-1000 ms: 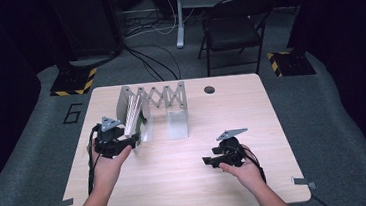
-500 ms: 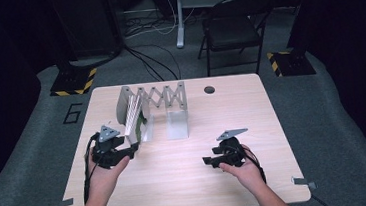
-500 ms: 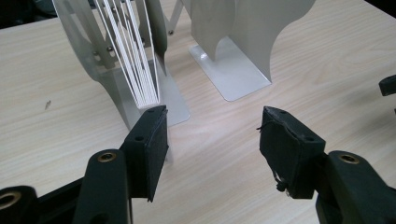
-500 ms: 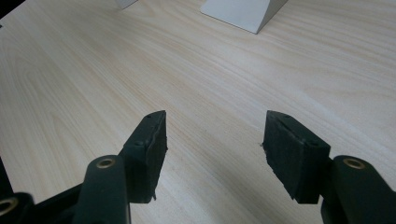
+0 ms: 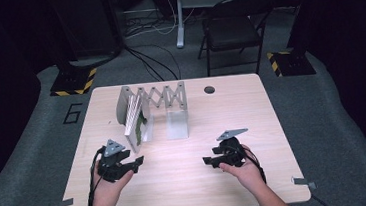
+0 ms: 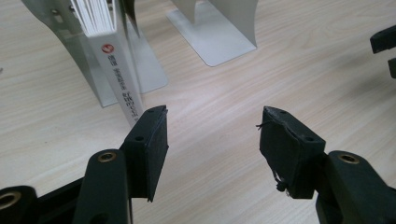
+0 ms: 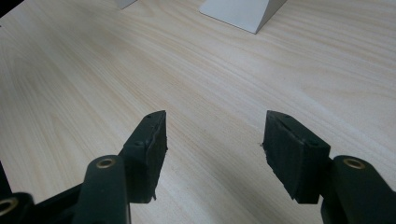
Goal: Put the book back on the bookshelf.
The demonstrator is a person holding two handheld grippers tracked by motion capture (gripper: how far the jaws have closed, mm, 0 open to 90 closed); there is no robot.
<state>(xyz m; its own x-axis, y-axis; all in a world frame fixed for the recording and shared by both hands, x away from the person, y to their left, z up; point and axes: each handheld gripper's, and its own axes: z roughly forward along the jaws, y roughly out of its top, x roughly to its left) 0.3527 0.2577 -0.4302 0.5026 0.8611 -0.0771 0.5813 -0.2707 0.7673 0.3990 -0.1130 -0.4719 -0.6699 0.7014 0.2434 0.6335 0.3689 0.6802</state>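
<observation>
A grey expanding book rack [image 5: 159,96] stands at the back left of the wooden table [image 5: 232,113]. A white book [image 5: 133,121] leans in its left bay; its white spine [image 6: 122,84] carries a red mark. My left gripper [image 5: 137,163] sits low over the table just in front of that book, jaws apart, nothing between them [image 6: 212,130]. My right gripper [image 5: 208,161] rests over the front right of the table, pointing left, also open and empty [image 7: 214,133].
The rack's right bay has a bare grey plate [image 5: 177,124], seen too as a plate [image 6: 210,39] from the left gripper. A round cable hole [image 5: 209,89] sits near the back edge. A folding chair [image 5: 232,26] stands beyond the table.
My left gripper has drawn back from the book toward the front edge and sunk lower. The book stays leaning in the rack. The right gripper has not moved.
</observation>
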